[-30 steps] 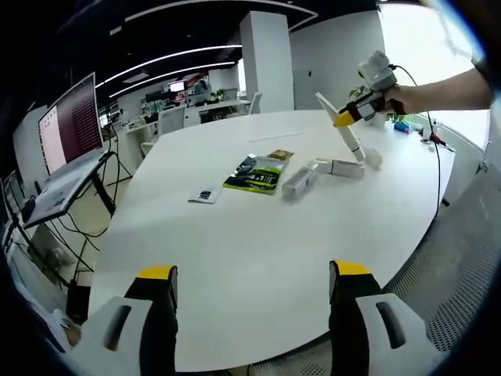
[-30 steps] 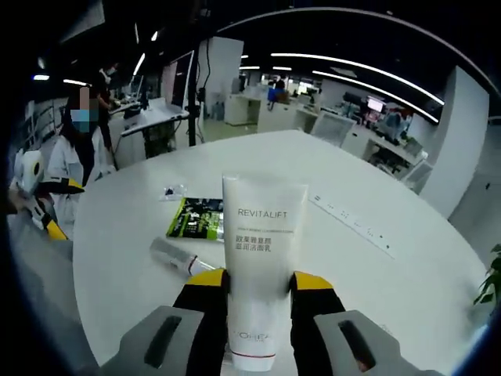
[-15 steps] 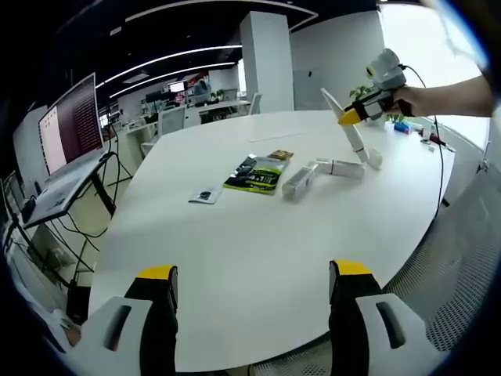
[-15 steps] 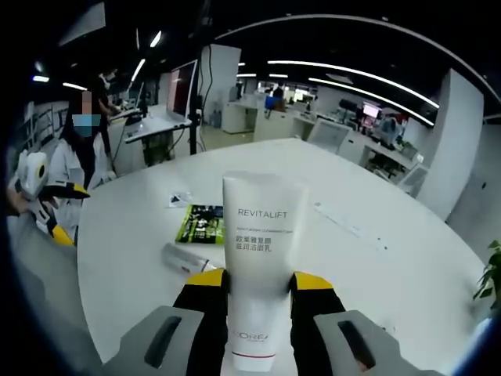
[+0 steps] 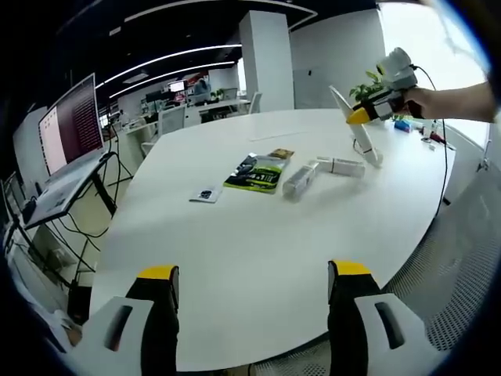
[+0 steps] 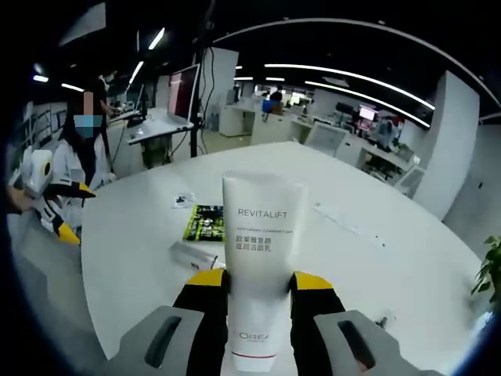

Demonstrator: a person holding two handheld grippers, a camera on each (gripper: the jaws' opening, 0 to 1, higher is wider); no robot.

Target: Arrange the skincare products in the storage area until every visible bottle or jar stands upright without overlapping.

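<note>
A white L'Oreal Revitalift tube is clamped between my right gripper's yellow-tipped jaws. In the left gripper view that same right gripper holds the tube tilted at the table's far right, its cap end low by the tabletop. A silvery bottle and a small white tube lie flat mid-table; the bottle is also in the right gripper view. My left gripper hovers open over the near table edge with nothing between its jaws, and appears at the left.
A green packet and a small sachet lie on the white round table. A laptop on a stand is off to the left. A person in white is behind the left gripper. A long strip lies on the table.
The right gripper has moved a little right and up with the tube, tipping it more upright. The left gripper and the lying products have stayed put.
</note>
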